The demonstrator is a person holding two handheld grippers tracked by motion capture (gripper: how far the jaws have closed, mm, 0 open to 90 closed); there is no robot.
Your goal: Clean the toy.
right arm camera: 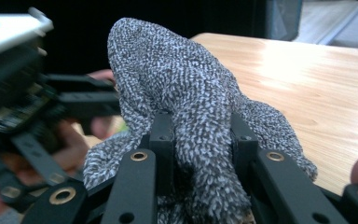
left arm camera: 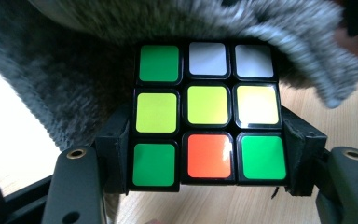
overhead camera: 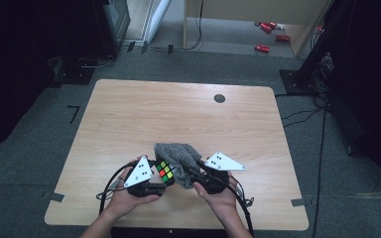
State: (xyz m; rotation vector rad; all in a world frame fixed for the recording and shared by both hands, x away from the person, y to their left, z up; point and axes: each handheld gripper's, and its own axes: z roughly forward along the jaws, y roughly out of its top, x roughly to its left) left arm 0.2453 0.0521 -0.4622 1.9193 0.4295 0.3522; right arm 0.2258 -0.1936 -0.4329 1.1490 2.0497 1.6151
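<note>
Left tongs (overhead camera: pixel 159 179) clamp puzzle cube (overhead camera: pixel 164 172) near desk (overhead camera: pixel 178 114) front edge. Right tongs (overhead camera: pixel 194 173) pinch grey cloth (overhead camera: pixel 178 154), draped over cube top. Wiping apparently underway; visible face uncovered.

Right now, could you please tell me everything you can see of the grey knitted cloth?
The grey knitted cloth, speckled white and fuzzy, is bunched into a hump. The right gripper is shut on its middle, holding it above the wooden table. It drapes against the top of the colourful puzzle cube, which the left gripper clamps.

Both tongs, left (overhead camera: pixel 162 174) and right (overhead camera: pixel 192 171), clamped, meeting.
</note>
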